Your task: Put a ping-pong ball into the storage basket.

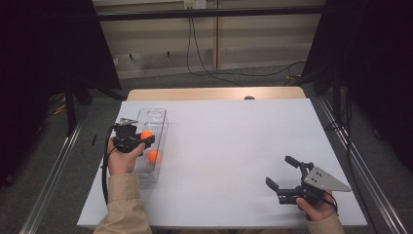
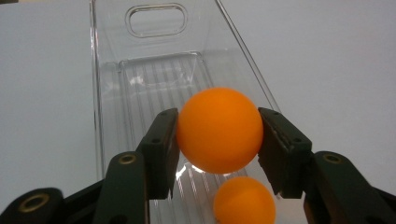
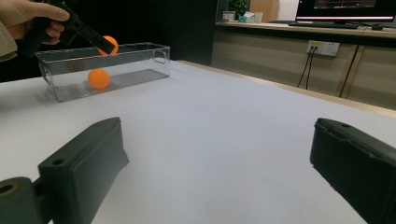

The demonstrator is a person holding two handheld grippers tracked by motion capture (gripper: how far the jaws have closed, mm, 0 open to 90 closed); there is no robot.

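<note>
The left gripper (image 2: pixel 218 135) pinches 1 orange plastic ball (image 2: pixel 219 129) above the clear plastic bin (image 2: pixel 108 93); the right gripper (image 3: pixel 215 182) stands spread wide.

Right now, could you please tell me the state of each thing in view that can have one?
Left gripper: shut on the held orange ball, above the bin.
Held orange ball: clamped between the jaws, off the bin floor.
Second orange ball: lying loose on the bin floor.
Clear plastic bin: upright on the table, no lid.
Right gripper: open, nothing between its jaws.
Table: white top, bearing the bin.
</note>
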